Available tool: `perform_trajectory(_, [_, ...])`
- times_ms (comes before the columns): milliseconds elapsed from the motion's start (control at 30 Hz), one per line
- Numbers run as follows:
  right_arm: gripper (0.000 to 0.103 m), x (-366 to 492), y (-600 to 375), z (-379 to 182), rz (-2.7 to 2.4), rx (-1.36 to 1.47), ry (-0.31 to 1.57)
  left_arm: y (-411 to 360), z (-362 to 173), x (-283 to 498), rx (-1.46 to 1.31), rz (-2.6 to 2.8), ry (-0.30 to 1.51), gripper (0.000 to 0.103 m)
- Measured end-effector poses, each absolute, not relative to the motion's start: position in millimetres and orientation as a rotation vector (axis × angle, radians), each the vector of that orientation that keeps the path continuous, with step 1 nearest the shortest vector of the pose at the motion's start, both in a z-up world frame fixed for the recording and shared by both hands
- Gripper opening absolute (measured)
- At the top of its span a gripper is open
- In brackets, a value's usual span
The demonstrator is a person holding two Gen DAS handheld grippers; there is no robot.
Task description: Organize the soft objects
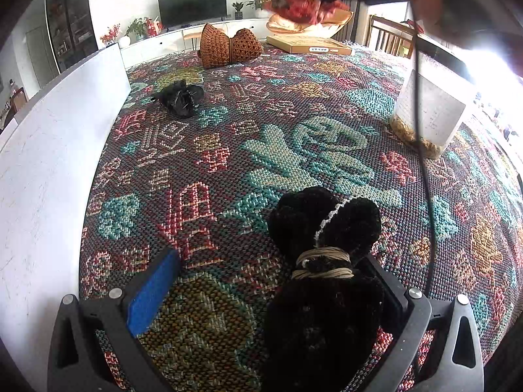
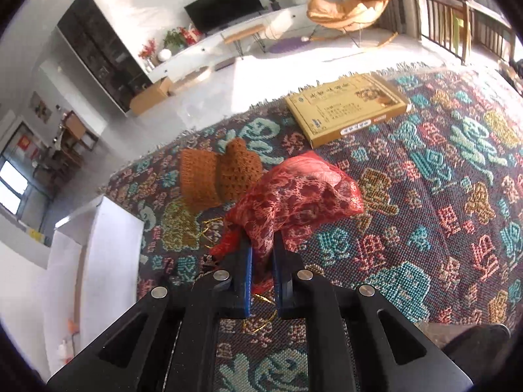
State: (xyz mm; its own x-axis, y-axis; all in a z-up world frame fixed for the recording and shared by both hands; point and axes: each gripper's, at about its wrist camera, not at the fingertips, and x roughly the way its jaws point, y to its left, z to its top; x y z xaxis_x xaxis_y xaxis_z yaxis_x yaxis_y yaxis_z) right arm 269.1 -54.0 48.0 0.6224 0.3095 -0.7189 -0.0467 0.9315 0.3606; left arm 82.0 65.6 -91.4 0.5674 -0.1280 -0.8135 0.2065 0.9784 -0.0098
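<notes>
I am working over the patterned woven cloth [image 1: 228,150] that is covering the whole table, and I judge I am mid-sort: one soft piece is travelling through the air while another is waiting for a grip.

The white box [image 1: 62,150] is standing along the left edge of the cloth; its inside is hidden from both cameras, so I cannot tell what it is holding. The flat yellow carton [image 2: 346,111] is lying closed at the far edge, contents unseen. The white-labelled jar [image 1: 428,114] is sitting to the right, showing pale brownish filling through its clear base.

The brown knitted bundle [image 2: 219,176] is resting near the far edge, and the small black piece [image 1: 181,98] is lying close to the white box.

My right gripper [image 2: 261,254] is clamped on the red lace fabric [image 2: 294,196], carrying it raised above the cloth, with gold thread trailing beneath. Next I am looking to bring it over its destination and release cleanly; the loose lace could snag on the pads.

My left gripper [image 1: 271,277] is spread wide, the black plush bundle [image 1: 323,261] lying against its right finger, ungrasped. It needs centring before closing.
</notes>
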Motion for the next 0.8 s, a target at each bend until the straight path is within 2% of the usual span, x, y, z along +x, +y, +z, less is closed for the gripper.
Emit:
perform_trajectory(167, [0.012,186,-85,109,0.221,0.255,0.705,66,-91,82,0.088,-0.197,0.947,0.103])
perform_trajectory(300, [0.013,139,-130,111,0.129,0.216,0.657,66,-91,81,0.07,-0.204,0.944,0.103])
perform_trajectory(567, [0.014,104,-236,48,-0.142,0.248,0.702,79,-88,81,-0.016,-0.248,0.928,0.103])
perform_trajectory(667, [0.017,118,-252,11,-0.092,0.207,0.833,83,-87,82,-0.05,-0.259,0.922,0.103])
perform_trajectory(800, [0.02,136,-253,-39,0.038,0.157,0.991,68,-90,84,0.044,-0.212,0.941,0.103])
